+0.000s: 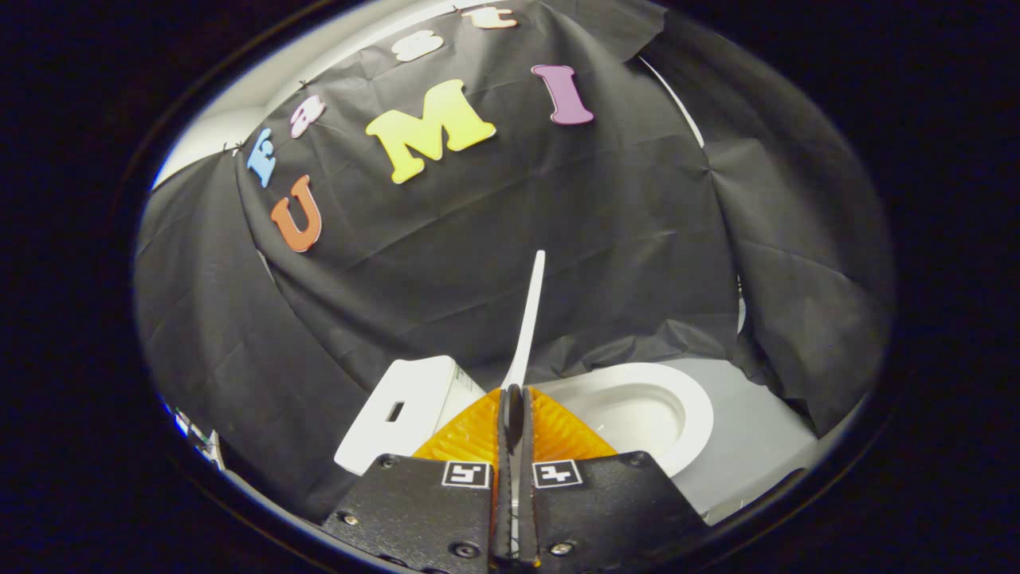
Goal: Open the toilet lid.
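I've got my tool clamped on the thin white plastic toilet lid's front edge, standing nearly upright ahead; stiff, light, probably slippery, so grip stays firm.

The toilet lid at twelve o'clock from the fingers is white, as are the tank at ten o'clock and the seat at two o'clock, on a grey floor against black cloth.
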Demonstrator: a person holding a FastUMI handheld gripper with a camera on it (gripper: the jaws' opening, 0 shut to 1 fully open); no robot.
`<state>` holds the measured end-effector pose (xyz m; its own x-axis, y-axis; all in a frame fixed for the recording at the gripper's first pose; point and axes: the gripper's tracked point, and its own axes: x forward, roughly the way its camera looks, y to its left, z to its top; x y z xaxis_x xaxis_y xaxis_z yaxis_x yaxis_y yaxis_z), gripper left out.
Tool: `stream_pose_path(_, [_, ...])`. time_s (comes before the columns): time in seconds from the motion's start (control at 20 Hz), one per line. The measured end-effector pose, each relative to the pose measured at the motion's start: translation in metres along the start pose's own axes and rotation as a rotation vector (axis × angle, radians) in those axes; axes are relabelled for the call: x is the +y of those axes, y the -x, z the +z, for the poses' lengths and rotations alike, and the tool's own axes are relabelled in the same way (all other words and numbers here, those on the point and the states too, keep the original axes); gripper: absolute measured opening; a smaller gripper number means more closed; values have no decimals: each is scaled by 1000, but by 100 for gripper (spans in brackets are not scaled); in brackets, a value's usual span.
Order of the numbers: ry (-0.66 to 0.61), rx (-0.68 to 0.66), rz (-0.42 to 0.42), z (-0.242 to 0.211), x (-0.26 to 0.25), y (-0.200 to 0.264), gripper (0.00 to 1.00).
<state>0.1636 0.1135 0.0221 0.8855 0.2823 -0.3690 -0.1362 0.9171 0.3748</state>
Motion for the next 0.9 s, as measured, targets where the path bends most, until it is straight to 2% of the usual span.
stream_pose_path(0.9, [200, -71, 16, -6, 94, -11, 7])
